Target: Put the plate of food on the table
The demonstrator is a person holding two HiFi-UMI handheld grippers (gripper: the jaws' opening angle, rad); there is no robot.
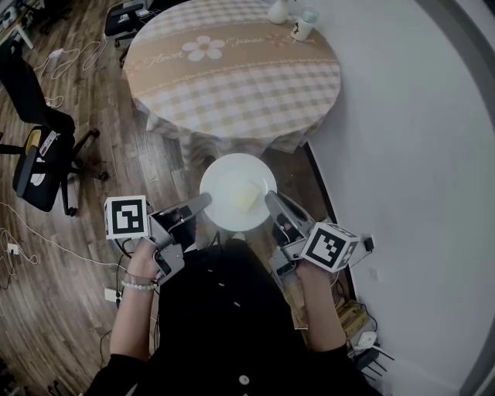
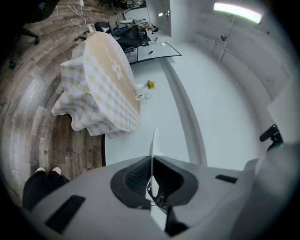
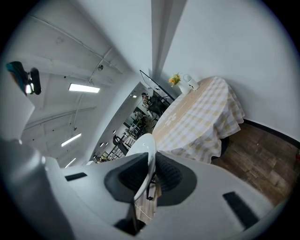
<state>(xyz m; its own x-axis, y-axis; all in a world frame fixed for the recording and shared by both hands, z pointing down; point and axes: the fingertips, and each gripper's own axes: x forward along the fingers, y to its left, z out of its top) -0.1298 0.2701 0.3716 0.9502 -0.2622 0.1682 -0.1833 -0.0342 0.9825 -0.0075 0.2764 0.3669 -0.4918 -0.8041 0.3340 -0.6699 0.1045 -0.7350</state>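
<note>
Cloth in a beige check covers the round table (image 1: 232, 85), which stands ahead of the person and well apart from the load. A small vase (image 1: 278, 11) and a mug (image 1: 305, 25) sit at its far edge by the white wall. The white plate (image 1: 224, 182) hangs over the wooden floor, short of the table's near edge, carried roughly level in front of the person's dark clothing.

The hold looks thin, since only the rim is pinched on each side. If one hand dips or the two drift apart, the plate could pivot in the pads or slip out. The draped cloth could also catch under the plate as it comes in low.

Both forearms reach forward, and the tools angle inward toward each other, pointing a little below level. The left gripper (image 1: 203, 203) is clamped on the plate's left rim and the right gripper (image 1: 271, 199) on its right rim.

A pale yellow piece of food (image 1: 249, 195) lies right of centre and would likely slide toward the lower side on any tilt.
</note>
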